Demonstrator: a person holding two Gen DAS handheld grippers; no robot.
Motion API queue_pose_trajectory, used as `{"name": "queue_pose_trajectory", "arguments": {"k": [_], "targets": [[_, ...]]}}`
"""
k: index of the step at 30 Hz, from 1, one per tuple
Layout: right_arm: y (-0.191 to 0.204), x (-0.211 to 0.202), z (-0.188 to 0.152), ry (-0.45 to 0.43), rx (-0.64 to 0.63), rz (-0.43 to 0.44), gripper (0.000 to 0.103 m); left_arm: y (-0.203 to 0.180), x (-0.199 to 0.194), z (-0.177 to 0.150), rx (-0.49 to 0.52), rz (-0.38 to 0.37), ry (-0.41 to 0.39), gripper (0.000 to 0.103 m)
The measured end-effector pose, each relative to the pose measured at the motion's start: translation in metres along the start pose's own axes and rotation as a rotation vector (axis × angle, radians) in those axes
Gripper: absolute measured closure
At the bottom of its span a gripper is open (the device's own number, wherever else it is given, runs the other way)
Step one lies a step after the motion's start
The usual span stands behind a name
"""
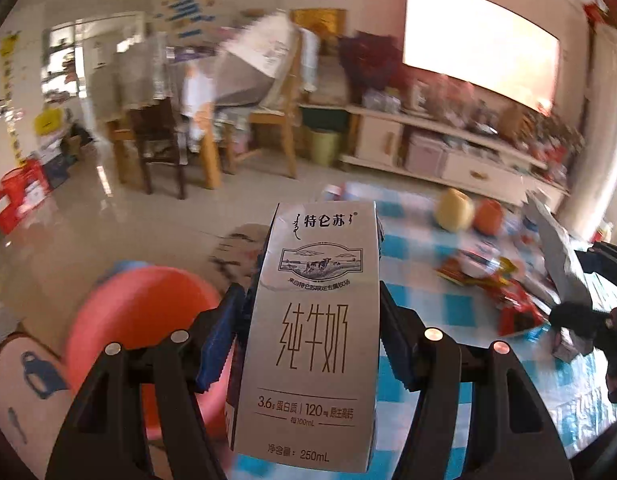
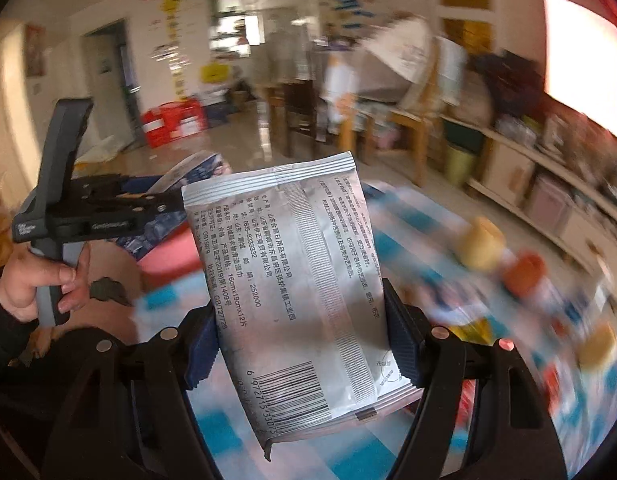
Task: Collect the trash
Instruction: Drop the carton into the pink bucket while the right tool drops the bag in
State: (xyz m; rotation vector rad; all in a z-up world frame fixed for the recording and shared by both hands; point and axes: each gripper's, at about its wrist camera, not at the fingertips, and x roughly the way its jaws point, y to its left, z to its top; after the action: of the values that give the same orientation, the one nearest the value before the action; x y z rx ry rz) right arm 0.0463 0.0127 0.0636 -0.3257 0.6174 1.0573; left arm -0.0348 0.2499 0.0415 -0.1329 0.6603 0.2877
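Note:
A grey 250 mL milk carton (image 1: 316, 320) stands upright between the blue pads of my left gripper (image 1: 312, 316), which is shut on it. In the right wrist view a silver wipes packet (image 2: 308, 280) with a barcode is clamped in my right gripper (image 2: 304, 332), also shut. Both are held above a table with a blue-and-white checked cloth (image 1: 428, 280). The right wrist view also shows the left gripper (image 2: 160, 204) at the left, in a person's hand (image 2: 28, 288). The right gripper (image 1: 580, 280) and its packet (image 1: 556, 248) appear at the right edge of the left wrist view.
A pink round tub (image 1: 136, 320) sits below left of the carton. On the cloth lie a yellow fruit (image 1: 454, 210), an orange one (image 1: 488, 216) and red wrappers (image 1: 488, 276). Wooden chairs (image 1: 268, 120), a green bin (image 1: 324, 146) and a low cabinet (image 1: 448, 152) stand beyond.

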Motion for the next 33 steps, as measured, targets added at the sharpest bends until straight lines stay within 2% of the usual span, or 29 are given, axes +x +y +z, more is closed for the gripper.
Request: {"name": "queue_pose_trajectory", "arguments": {"k": [5,8,13,21,23,25,27,28,31,33], "targets": [[0.068,0.062,0.067,-0.029,-0.054,0.119,0.031,0.069,-0.01,0.008,-0.047,0.076,-0.023,0.038],[0.099,0.098,0.1,-0.035,-0.08,0.144,0.031,0.103,-0.009,0.011,-0.077,0.101,-0.033,0.038],[0.127,0.144,0.129,-0.03,-0.053,0.178,0.031,0.154,0.008,0.007,-0.145,0.126,-0.037,0.038],[0.137,0.198,0.137,0.024,0.018,0.22,0.03,0.202,0.056,-0.018,-0.255,0.081,0.051,0.036],[0.137,0.208,0.137,0.034,0.036,0.224,0.03,0.213,0.063,-0.022,-0.295,0.054,0.062,0.03],[0.136,0.214,0.135,0.044,0.061,0.235,0.03,0.214,0.064,-0.024,-0.303,0.06,0.056,0.018],[0.134,0.218,0.134,0.047,0.08,0.232,0.028,0.217,0.063,-0.025,-0.298,0.072,0.051,0.013],[0.133,0.219,0.132,0.045,0.089,0.23,0.028,0.218,0.062,-0.024,-0.296,0.082,0.049,0.012],[0.129,0.218,0.133,0.031,0.121,0.22,0.014,0.222,0.055,-0.024,-0.297,0.115,0.042,0.012],[0.127,0.215,0.131,0.028,0.125,0.213,0.013,0.227,0.046,-0.025,-0.315,0.128,0.026,0.011]]}}
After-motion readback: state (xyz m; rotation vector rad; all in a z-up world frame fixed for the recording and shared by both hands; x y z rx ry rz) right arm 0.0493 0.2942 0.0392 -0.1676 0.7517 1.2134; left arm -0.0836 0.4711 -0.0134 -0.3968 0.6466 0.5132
